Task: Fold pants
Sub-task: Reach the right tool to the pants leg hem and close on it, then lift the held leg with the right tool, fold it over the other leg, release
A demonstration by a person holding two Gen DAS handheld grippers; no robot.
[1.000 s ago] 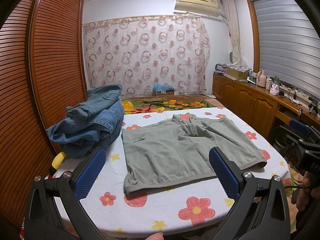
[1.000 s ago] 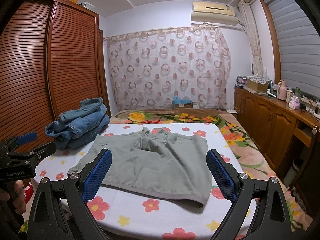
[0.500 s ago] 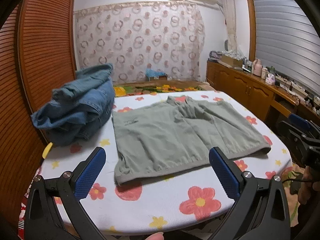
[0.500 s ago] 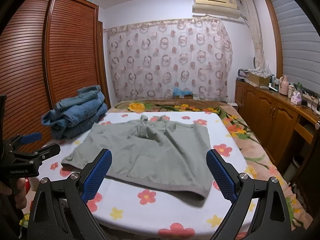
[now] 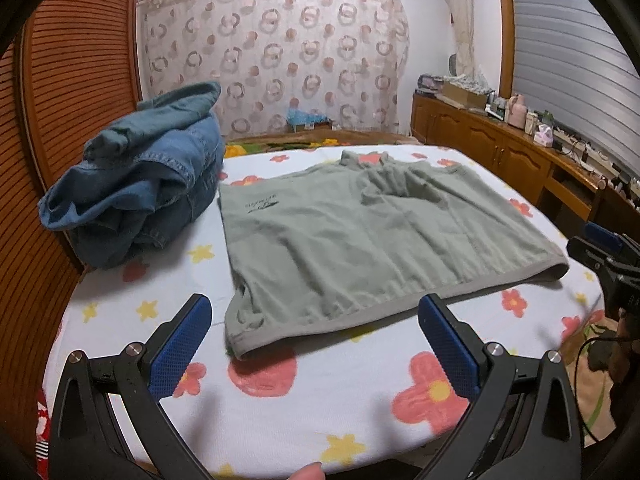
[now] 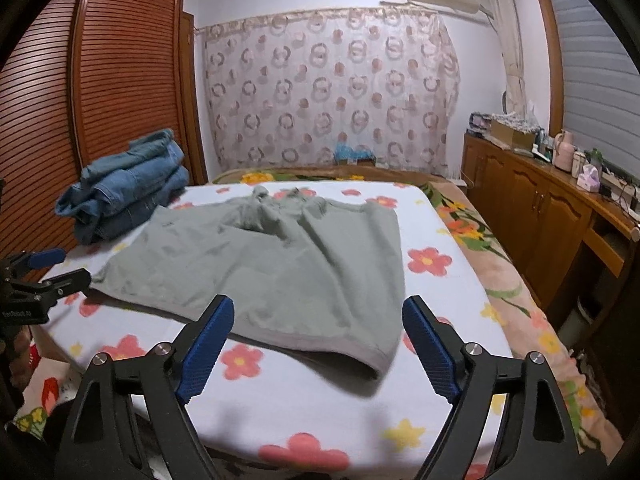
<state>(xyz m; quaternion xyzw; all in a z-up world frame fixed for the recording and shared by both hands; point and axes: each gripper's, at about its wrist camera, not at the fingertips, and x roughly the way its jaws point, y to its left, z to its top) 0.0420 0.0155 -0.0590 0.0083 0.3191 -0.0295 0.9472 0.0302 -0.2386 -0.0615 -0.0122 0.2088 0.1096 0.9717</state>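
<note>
Grey-green pants (image 5: pixel 360 240) lie flat on a white flowered table (image 5: pixel 320 400), waistband toward me. In the right wrist view the pants (image 6: pixel 280 264) fill the table's middle. My left gripper (image 5: pixel 316 344) is open and empty, just short of the waistband's left end. My right gripper (image 6: pixel 318 348) is open and empty, over the waistband's right end. The right gripper also shows in the left wrist view (image 5: pixel 604 252). The left gripper also shows in the right wrist view (image 6: pixel 44 272).
A pile of blue denim (image 5: pixel 140 184) sits at the table's far left, beside the pants. A wooden louvred wardrobe (image 6: pixel 80 100) stands to the left. A wooden sideboard (image 6: pixel 560 208) with small items runs along the right. A flowered bed (image 6: pixel 472 232) lies beyond.
Both grippers have moved forward and lower toward the near waistband of the pants. The pants have not moved.
</note>
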